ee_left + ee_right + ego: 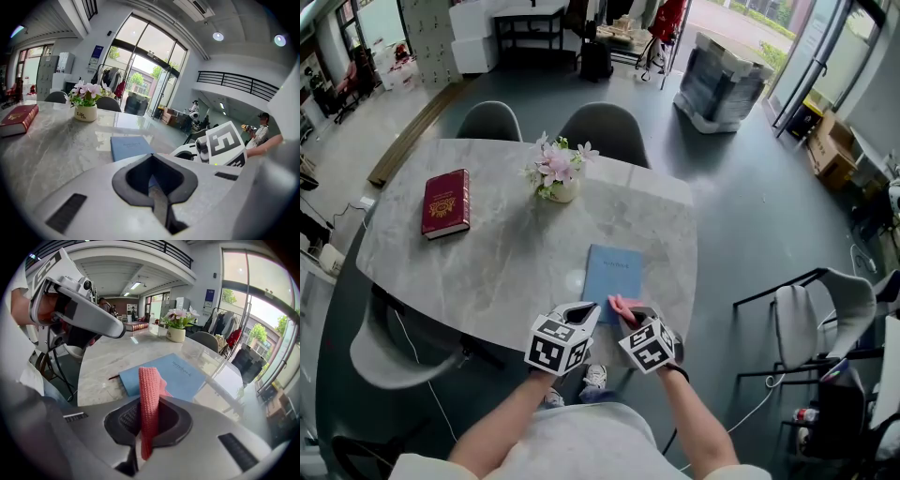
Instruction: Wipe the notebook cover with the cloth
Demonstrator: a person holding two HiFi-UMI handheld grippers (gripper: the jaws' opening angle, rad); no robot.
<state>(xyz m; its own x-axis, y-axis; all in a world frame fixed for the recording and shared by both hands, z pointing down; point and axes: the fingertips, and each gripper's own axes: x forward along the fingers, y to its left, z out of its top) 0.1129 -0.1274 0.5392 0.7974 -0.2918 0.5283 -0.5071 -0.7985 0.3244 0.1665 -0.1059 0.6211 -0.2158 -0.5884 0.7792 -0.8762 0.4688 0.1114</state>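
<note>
One blue notebook lay closed and flat on the grey marble table, near the edge on the person's side, with nothing resting on its cover. The pink knitted cloth rose as a folded strip from the right gripper, whose jaws were clamped on its lower part. Its free end poked up over the notebook's near edge, and whether it touched the cover could not be told. The left gripper hovered just beside the right one at the table edge, jaws pressed together on nothing and clear of the notebook.

Nothing pinned the notebook, and the stone looked smooth. A wiping stroke pushed away from the person would probably slide or spin it rather than clean it. A stroke pulled back could drag it off the near edge.

The cloth was held only by a narrow fold. Pressed down hard, it might fold aside so that the jaw tips scraped the cover, or friction might tug it out of the grip.

Farther out, the pot of flowers and the red book stood well apart from the notebook, so a stray sweep seemed unlikely to reach them.
</note>
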